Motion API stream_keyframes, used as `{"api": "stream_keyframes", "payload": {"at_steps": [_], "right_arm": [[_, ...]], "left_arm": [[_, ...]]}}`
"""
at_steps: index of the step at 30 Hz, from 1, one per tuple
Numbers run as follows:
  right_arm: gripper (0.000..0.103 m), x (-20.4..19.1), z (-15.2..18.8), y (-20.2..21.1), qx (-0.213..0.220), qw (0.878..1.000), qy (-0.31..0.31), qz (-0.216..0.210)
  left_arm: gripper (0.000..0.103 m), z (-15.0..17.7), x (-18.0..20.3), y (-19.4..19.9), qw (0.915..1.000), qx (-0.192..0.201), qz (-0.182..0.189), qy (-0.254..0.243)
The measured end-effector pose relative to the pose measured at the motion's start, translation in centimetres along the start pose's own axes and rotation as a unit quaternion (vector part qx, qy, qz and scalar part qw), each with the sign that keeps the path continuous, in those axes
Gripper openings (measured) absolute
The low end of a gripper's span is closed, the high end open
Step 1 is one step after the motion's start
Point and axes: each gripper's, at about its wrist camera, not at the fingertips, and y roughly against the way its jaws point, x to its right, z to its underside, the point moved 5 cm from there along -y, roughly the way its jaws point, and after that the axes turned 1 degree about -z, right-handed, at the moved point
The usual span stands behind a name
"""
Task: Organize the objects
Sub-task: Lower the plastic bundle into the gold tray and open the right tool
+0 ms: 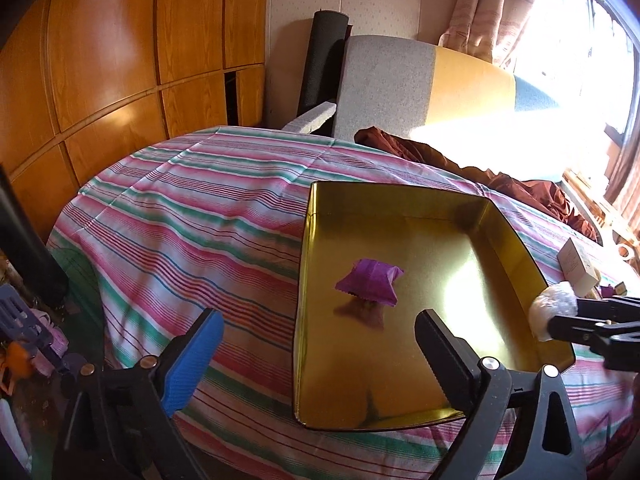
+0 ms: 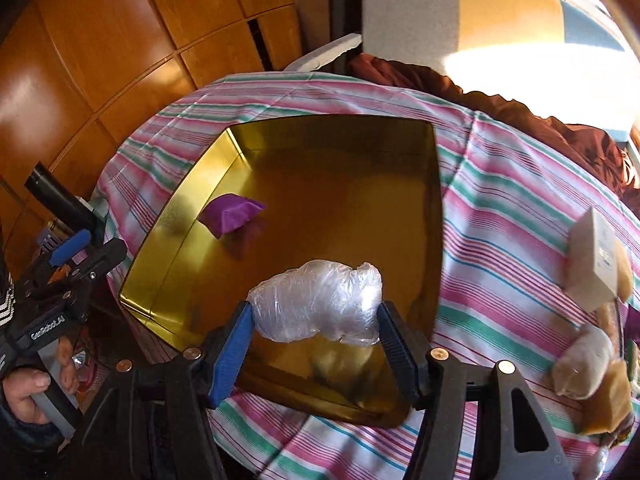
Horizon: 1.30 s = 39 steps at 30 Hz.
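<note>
Nearest us, our right hand-held gripper (image 2: pixel 316 330) is clenched on a clear plastic-wrapped bundle (image 2: pixel 320 300), carried just above the near part of the gold tin tray (image 2: pixel 436 184). Our left hand-held gripper (image 1: pixel 320 344) is released and empty. Further in, one purple packet (image 1: pixel 368 286) already lies in the tray. Beyond, on the striped bed cover (image 2: pixel 500 216), a cream box (image 2: pixel 592 260) and some tan wrapped items (image 2: pixel 584 360) are left to sort, so we judge the task barely begun.

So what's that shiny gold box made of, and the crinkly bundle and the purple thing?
The gold box looks like polished metal: it mirrors light and the purple packet. That packet seems foil or paper, with crimped edges. The bundle in the right gripper looks like thin clear plastic, wrinkled and glossy; its contents are unclear.
</note>
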Motion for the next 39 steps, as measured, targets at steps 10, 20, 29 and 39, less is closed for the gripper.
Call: {"api": "stream_keyframes", "payload": {"at_steps": [10, 20, 29, 39], "right_arm": [[0.066, -6.4, -1.6, -6.5, -0.037, 0.997, 0.019, -0.063], [0.090, -7.8, -1.6, -6.9, -0.025, 0.995, 0.009, -0.094], [0.091, -5.1, -1.2, -3.7, 0.023, 0.999, 0.003, -0.033], [0.091, 0.2, 0.0, 0.9, 0.073, 0.996, -0.027, 0.048]], "left_arm": [[0.100, 0.5, -3.6, 0.6, 0.9991, 0.007, -0.029, 0.030], [0.103, 1.0, -5.6, 0.6, 0.9975, 0.004, -0.043, 0.057], [0.103, 0.6, -5.3, 0.5, 0.9977, 0.005, -0.039, 0.056], [0.103, 0.9, -2.3, 0.0, 0.9997, -0.013, -0.013, 0.016]]}}
